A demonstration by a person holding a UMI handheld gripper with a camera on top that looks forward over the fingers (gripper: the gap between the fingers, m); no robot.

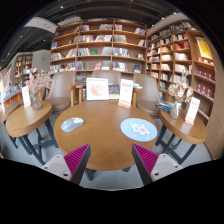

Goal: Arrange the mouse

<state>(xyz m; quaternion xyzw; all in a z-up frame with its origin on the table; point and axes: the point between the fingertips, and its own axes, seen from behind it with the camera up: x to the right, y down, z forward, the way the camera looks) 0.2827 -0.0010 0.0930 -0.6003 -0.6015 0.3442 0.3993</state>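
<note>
While the gripper (110,160) hangs released and empty above the near edge of a round wooden tabletop (100,135), a dark mouse (74,123) rests on a pale oval pad (71,125) ahead to the left, well apart from a round patterned mat (138,128). A slanted approach could nudge the mouse off its pad; bookshelves (100,45) stand beyond.

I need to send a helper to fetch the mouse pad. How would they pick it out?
Find the round wooden table before the bookshelves. Beyond the open gripper, toward its right finger, lies the mouse pad: a flat pale-blue printed disc, rounder and larger than the small object opposite.
</note>
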